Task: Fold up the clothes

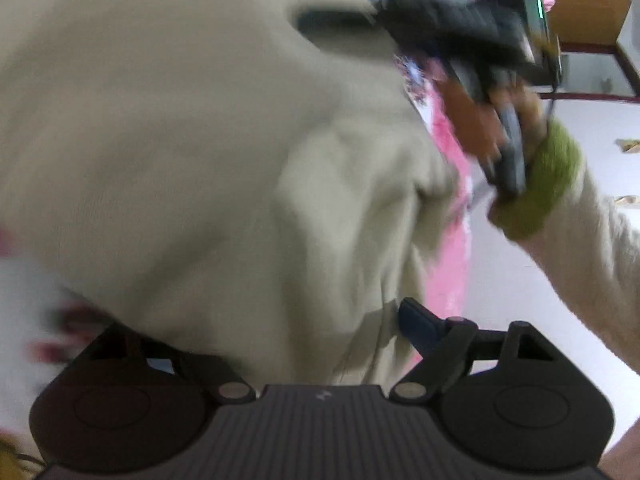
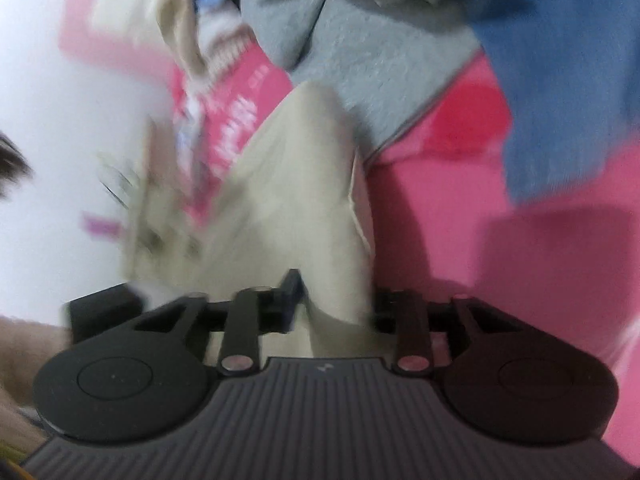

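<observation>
The beige garment (image 1: 208,152) hung across both views, over the pink sheet (image 2: 500,240) at 3 o'clock. The right gripper (image 2: 332,304) pinched a fold of it. The left gripper (image 1: 288,328) stood wide, cloth draped between its fingers; grip unclear. That fold could likely slip free under a hard tug.

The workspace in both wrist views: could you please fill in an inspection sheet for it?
Surface: pink sheet, partly covered by clothes.
Job's things: beige garment draped over the left tongs; a beige fold runs between the right tongs.
Clutter: grey garment, blue garment.
Grippers: right tongs appear closed on the beige fold; left tongs' grip hidden by cloth.
Cables: nothing seen.
Surroundings: wooden chair, white floor.
</observation>
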The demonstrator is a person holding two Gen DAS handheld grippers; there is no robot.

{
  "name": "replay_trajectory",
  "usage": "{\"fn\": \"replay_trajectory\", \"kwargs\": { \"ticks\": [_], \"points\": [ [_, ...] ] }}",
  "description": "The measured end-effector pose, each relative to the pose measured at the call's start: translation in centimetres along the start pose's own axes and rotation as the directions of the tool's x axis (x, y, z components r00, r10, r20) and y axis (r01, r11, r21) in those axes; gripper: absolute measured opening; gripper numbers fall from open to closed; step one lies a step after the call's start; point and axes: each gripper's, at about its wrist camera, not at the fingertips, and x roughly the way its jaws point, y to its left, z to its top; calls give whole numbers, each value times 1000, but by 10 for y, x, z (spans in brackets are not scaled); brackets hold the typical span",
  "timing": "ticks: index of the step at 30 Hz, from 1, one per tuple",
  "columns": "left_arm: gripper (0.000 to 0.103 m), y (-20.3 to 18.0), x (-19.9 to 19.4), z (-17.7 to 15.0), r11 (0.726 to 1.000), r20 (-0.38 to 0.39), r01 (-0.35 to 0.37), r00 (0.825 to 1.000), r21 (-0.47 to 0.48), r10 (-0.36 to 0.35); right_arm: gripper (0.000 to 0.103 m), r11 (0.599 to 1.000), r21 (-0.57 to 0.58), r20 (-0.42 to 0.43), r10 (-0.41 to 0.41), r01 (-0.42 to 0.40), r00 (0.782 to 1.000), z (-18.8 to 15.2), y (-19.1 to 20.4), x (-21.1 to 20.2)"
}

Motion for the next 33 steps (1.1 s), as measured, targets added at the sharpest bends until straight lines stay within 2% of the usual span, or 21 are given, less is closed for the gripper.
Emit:
{"fn": "replay_trajectory", "kwargs": {
  "ticks": [1,2,3,5,7,9,12,14,17,18,20,22,24,26,28,30,32,33],
  "points": [
    [84,-5,6,-1,1000,3,-6,1000,4,6,52,998,-49,-27,-52,51,998,9,5,0],
    [85,-9,7,-2,1000,3,-26,1000,17,26,55,990,-98,-50,-105,99,993,18,10,1],
    [85,-13,9,-4,999,2,-45,999,29,45,55,987,-107,-28,-120,117,992,15,10,-6],
    [84,-14,-2,-9,996,-11,-74,997,40,74,59,990,-73,83,-115,121,990,6,5,-34],
    [84,-13,-21,-15,994,-31,-100,994,48,101,60,994,42,195,-103,97,975,-14,-11,-68],
    [84,-14,-50,-18,990,-48,-126,990,70,130,62,981,191,311,-79,19,947,-51,-36,-107],
    [84,-21,-102,-7,982,25,-162,987,98,160,69,929,349,444,-50,-121,895,-124,-63,-141],
    [87,-19,-131,10,978,125,-188,976,95,176,72,873,442,490,-43,-206,871,-170,-70,-142],
    [90,-2,-148,47,971,260,-235,941,41,216,76,800,513,556,-33,-311,831,-211,-64,-114],
    [90,5,-146,61,969,277,-247,933,23,231,78,766,538,582,-36,-352,813,-221,-65,-101],
    [88,22,-135,84,965,254,-263,934,21,249,79,704,578,618,-48,-413,784,-235,-63,-74],
    [88,36,-122,94,963,205,-266,945,35,254,79,690,591,623,-60,-419,780,-234,-56,-52],
    [88,47,-109,97,963,144,-262,957,57,251,79,679,598,617,-50,-427,785,-227,-56,-35],
    [89,54,-95,95,962,95,-256,964,97,247,80,682,590,617,-36,-432,786,-219,-57,-27],
    [97,52,-87,93,957,84,-251,967,146,240,80,688,583,616,-27,-433,787,-210,-59,-21],
    [97,46,-80,86,966,62,-207,978,154,199,81,692,574,616,-13,-438,787,-198,-63,-18],
    [97,42,-72,74,972,33,-174,985,156,171,82,695,571,597,12,-436,802,-183,-68,-18],
    [97,39,-69,67,973,23,-166,986,161,165,81,715,559,577,30,-421,816,-173,-68,-18]
  ]
}}
